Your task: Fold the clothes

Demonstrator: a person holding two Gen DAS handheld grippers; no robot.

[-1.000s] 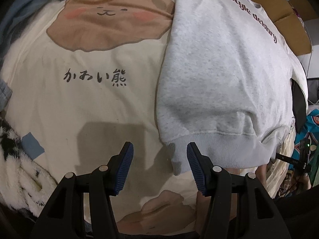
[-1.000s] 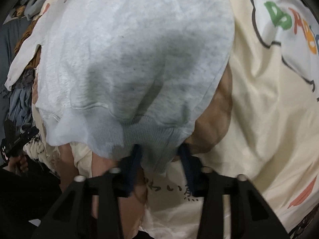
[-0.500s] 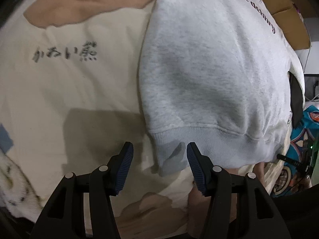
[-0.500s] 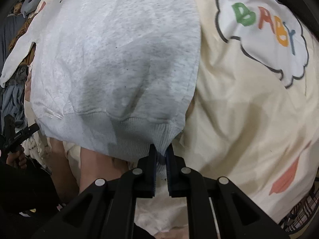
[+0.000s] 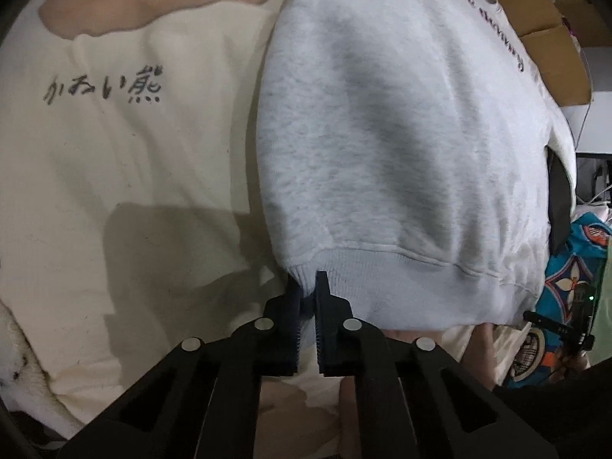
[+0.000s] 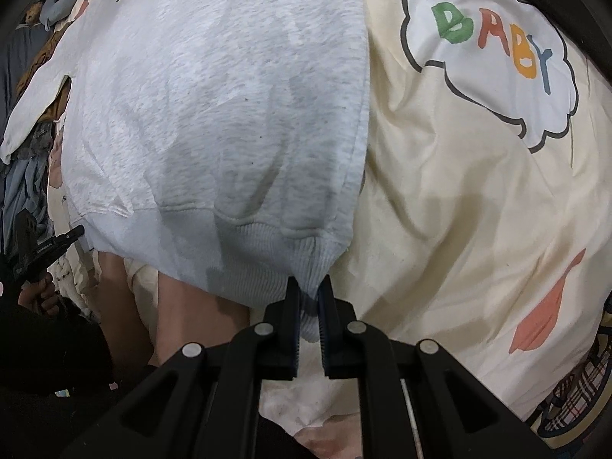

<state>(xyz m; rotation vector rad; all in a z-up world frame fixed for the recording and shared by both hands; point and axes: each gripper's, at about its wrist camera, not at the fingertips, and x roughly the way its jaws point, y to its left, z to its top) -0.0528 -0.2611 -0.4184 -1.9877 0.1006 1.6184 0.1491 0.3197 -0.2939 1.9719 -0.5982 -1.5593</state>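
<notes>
A light grey sweatshirt (image 5: 401,145) with dark red lettering lies spread on a cream blanket (image 5: 134,176), its ribbed hem toward me. My left gripper (image 5: 307,285) is shut on the hem's left corner. In the right wrist view the same sweatshirt (image 6: 222,107) fills the upper left, and my right gripper (image 6: 309,287) is shut on the hem's right corner. The ribbed band sags between the two corners. One sleeve (image 6: 30,99) trails off to the left.
The cream blanket (image 6: 459,199) carries a "BABY" cloud print, a brown bear print and dark script. Cardboard boxes (image 5: 550,38) sit at the back right. A person's bare legs (image 6: 183,321) are under the hem. Other clothes (image 6: 23,187) pile at the left.
The left gripper moved in on the hem's left corner and went from open to shut on it. The right gripper closed on the right corner a moment before and keeps its hold.
</notes>
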